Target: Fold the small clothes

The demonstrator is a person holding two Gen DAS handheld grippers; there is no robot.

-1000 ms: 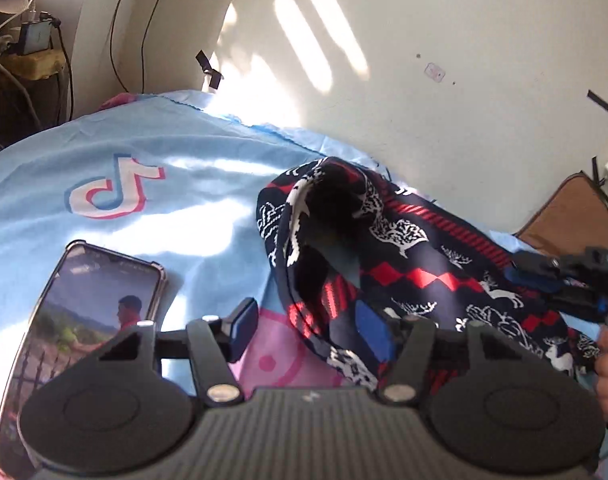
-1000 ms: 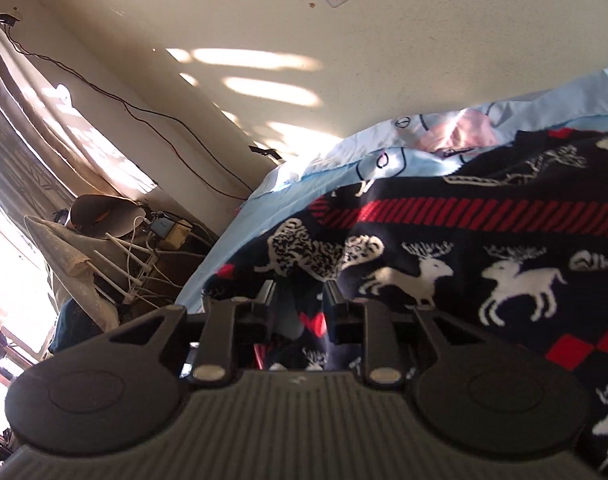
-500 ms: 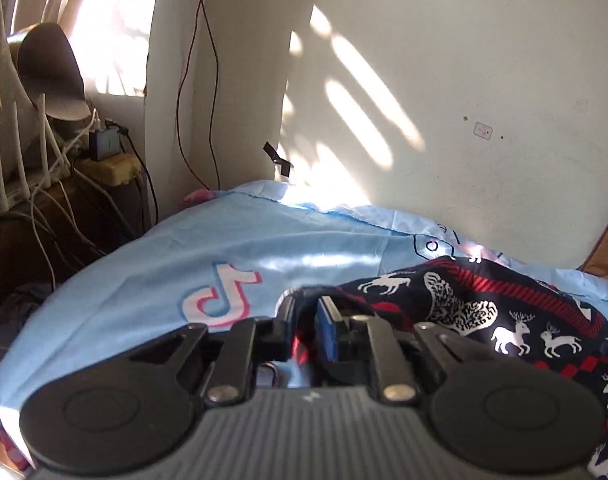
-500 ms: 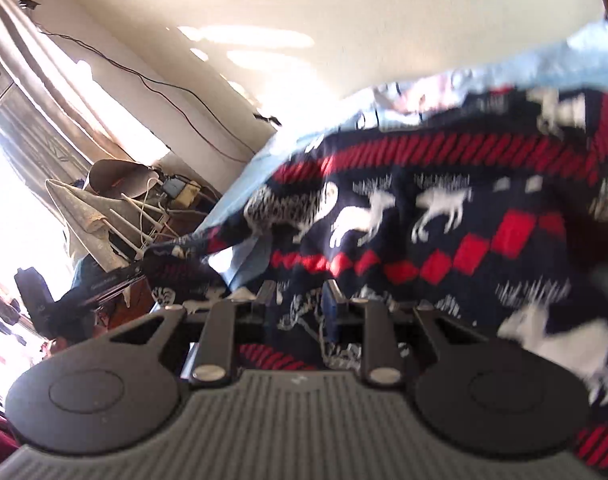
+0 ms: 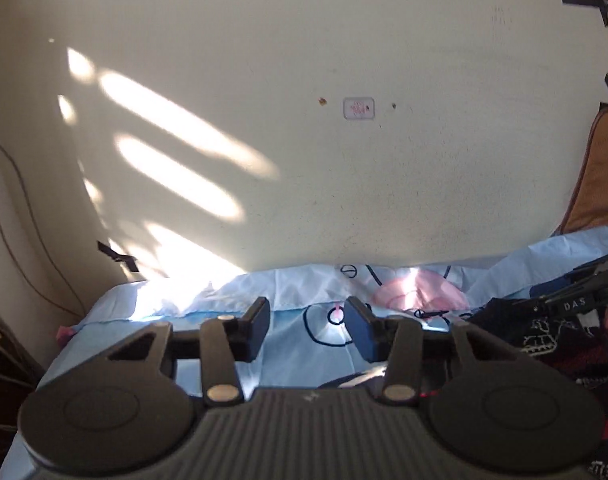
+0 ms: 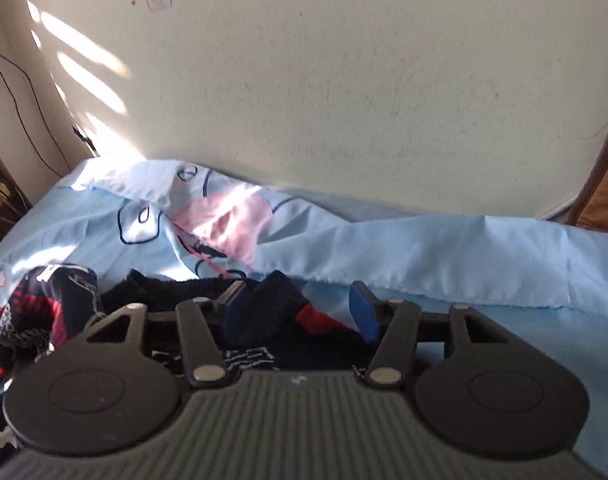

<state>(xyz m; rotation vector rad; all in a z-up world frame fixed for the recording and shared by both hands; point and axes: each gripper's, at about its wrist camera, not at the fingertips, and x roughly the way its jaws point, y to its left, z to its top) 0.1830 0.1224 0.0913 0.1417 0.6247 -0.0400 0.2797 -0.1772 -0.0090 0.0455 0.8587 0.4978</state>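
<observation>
Both tongs had just been opening: the left tongs (image 5: 307, 328) stood spread over bare sheet, the right tongs (image 6: 299, 312) spread with the patterned garment (image 6: 263, 320) loose between them. It lay bunched mid-bed (a fold apparently just released). Next: regrasp an edge, short of the bed (image 6: 464, 248)'s far, wall-side edge.

A small navy garment (image 6: 263, 316) patterned with red bands and white deer lies crumpled on the pale blue bedsheet (image 6: 464, 248), bunched toward the near left, its dark edge folded over.
</observation>
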